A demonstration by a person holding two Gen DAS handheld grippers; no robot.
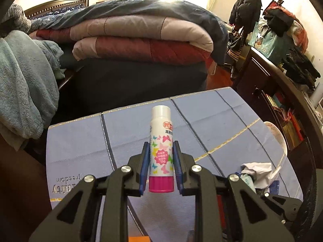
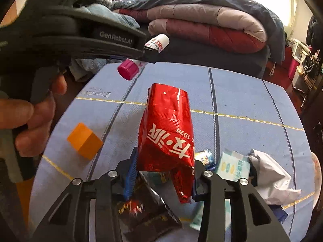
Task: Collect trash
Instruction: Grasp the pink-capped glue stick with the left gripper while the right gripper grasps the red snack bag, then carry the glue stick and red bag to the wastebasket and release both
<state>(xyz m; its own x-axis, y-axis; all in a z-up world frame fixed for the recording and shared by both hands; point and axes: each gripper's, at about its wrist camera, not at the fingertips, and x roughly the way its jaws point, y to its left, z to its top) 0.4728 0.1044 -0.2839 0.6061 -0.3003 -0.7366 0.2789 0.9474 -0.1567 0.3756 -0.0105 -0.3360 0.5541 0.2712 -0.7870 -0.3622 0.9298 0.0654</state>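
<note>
We see an orange wooden cube point(image 2: 84, 142) on our blue stitched tablecloth point(image 2: 242, 104), folded quilts point(image 1: 141, 38) behind, hanging dark coats point(image 1: 245, 8).

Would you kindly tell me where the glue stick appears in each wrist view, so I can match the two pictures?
Left wrist view: the glue stick stands at centre, upright, clamped between the left gripper's blue pads.
Right wrist view: the same stick is upper left, tilted, pink end toward the camera, held above the blue cloth.
Shared landmark: the folded red and grey quilt behind the table.
</note>
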